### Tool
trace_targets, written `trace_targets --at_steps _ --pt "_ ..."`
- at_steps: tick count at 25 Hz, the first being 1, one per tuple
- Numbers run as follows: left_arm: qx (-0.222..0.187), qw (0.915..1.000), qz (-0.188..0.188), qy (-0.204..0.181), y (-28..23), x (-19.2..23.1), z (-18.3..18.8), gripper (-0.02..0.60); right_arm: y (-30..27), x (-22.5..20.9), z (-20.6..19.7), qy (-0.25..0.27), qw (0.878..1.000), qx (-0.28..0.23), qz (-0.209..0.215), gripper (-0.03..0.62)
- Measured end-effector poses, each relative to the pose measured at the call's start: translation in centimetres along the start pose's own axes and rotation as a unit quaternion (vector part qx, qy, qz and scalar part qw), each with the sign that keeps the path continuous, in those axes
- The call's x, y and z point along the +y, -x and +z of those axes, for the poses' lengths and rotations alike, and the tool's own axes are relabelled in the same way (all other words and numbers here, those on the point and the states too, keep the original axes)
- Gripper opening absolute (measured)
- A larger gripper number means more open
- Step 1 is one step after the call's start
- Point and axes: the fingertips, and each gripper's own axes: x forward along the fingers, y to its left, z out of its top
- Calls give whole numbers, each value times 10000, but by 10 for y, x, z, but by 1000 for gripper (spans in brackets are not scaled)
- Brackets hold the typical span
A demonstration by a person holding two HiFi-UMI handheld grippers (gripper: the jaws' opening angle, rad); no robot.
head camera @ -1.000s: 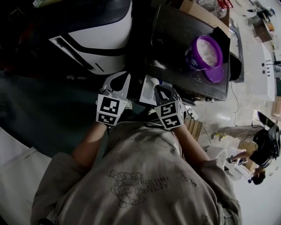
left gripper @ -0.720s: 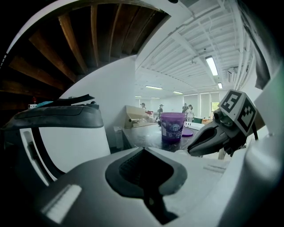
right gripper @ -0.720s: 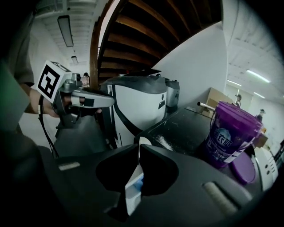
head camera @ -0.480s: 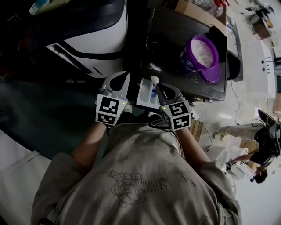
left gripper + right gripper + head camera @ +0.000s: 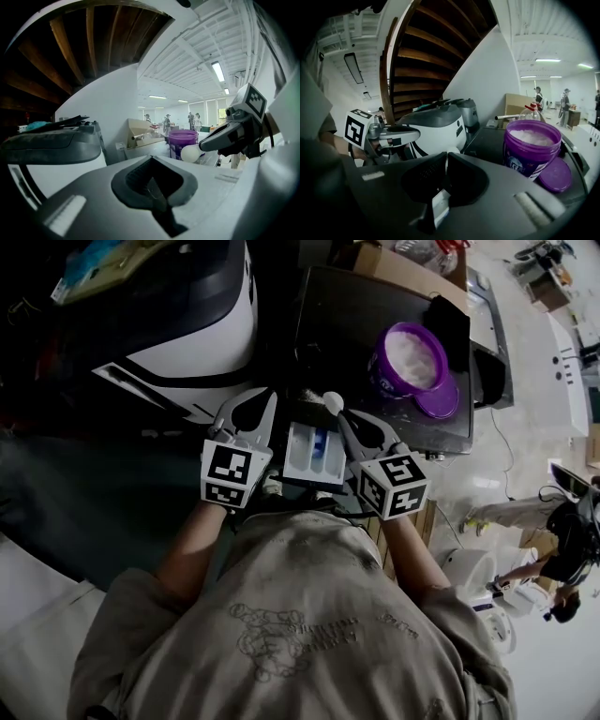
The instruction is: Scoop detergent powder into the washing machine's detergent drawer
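The white detergent drawer [image 5: 312,452] with a blue insert stands pulled out between my two grippers. My right gripper [image 5: 345,418] is shut on the handle of a white scoop [image 5: 332,401], whose round bowl pokes out past the jaws over the drawer's far end. The purple tub [image 5: 411,356] of white powder stands open on the dark table, beyond and right of the scoop. The right gripper view shows the tub [image 5: 531,146] ahead and the scoop handle [image 5: 438,206] between the jaws. My left gripper [image 5: 251,407] is shut and holds nothing, left of the drawer.
The white and black washing machine [image 5: 192,329] fills the upper left. The tub's purple lid [image 5: 437,401] lies beside it on the dark table [image 5: 347,324]. A cardboard box [image 5: 398,263] sits behind. People stand far off at the right.
My right gripper has carried the scoop up and forward, from beside the drawer to over its far end, nearer the tub. The left gripper has hardly moved.
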Motion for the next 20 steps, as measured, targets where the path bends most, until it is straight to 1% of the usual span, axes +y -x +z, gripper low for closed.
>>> trace_targets --at_steps 9,15,20 --pt "-300 9984 -404 -244 -32 -12 51 0 23 -29 49 -81 9976 -535 -442 37" --pt "-411 9958 -700 -435 -53 -25 74 0 44 -63 71 -106 9921 -839 -927 37" --pt "-507 9925 -943 -596 -70 -41 93 0 67 -96 80 -209 9852 -1040 -1349 37"
